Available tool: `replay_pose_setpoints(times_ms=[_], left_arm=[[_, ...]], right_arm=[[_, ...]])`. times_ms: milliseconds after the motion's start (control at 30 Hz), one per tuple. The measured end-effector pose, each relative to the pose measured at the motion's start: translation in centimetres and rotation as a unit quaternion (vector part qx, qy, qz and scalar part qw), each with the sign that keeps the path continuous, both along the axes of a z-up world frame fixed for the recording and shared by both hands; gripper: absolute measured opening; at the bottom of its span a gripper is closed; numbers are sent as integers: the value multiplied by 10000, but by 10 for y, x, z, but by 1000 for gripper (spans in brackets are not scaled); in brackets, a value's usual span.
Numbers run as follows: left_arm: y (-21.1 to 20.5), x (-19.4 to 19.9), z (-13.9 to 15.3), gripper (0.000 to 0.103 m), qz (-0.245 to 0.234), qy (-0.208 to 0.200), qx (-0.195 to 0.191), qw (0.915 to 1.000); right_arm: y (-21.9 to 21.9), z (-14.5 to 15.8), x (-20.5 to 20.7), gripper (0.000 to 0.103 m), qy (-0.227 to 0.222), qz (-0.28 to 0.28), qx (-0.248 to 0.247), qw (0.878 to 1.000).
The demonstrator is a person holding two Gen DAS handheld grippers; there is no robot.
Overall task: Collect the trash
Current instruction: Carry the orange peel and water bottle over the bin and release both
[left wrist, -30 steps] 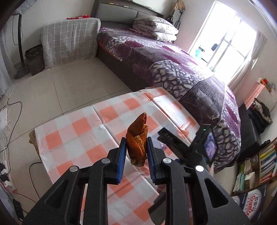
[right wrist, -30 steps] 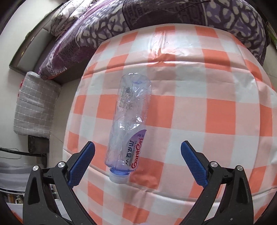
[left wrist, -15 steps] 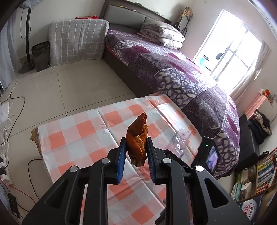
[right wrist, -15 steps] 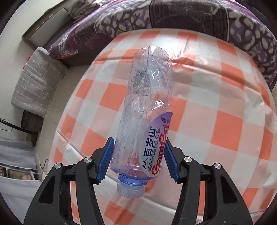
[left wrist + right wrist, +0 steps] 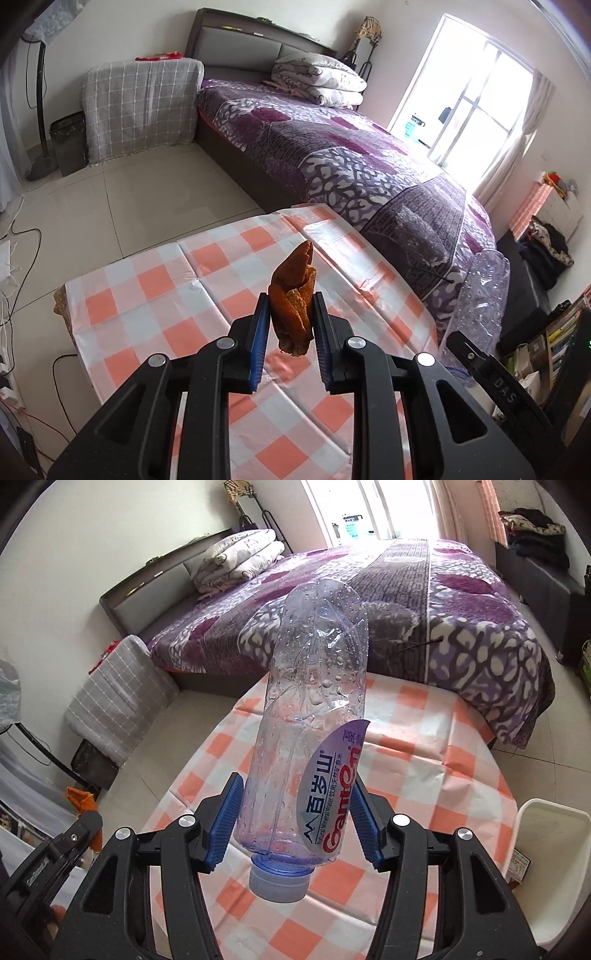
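Now, right fingers (image 5: 295,819) clamp clear btl (image 5: 310,716), blue cap, left fingers (image 5: 290,328) pinch orange peel (image 5: 293,299)

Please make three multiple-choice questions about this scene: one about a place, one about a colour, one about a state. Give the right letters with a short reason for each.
1. Where is the white bin?
A. on the bed
B. at the right edge of the checked table
C. under the window

2. What colour is the cap of the plastic bottle?
A. blue
B. red
C. green

3. What is the state of the left gripper?
A. open and empty
B. shut on the orange peel
C. shut on the bottle

Answers:
1 B: the bin stands beside the checked table at its right edge.
2 A: the cap below the label is blue.
3 B: both blue pads press the orange peel; the right gripper has the bottle.
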State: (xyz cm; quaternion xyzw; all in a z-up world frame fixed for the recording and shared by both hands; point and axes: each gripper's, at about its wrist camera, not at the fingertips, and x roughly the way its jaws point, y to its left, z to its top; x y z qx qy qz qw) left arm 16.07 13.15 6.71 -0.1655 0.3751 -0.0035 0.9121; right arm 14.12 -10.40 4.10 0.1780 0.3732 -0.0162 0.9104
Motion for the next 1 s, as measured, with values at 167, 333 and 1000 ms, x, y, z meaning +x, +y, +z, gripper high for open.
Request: replay_pose_setpoints(times_ms=[167,333,1000], left_arm=[[-23,-3,-1,23,-181,-40,163,9997],[-53,-8,-6,23,-452,-48,296,9985],[-230,-37,-43,23,-2220,139,643,9728]], right_arm=[[-34,-3,-34,54,-38,-230,-131,9996],[-74,-17,-63,54,125,-516,-146,9985],[-228,-40,-166,39,131,-1970,-183,9801]])
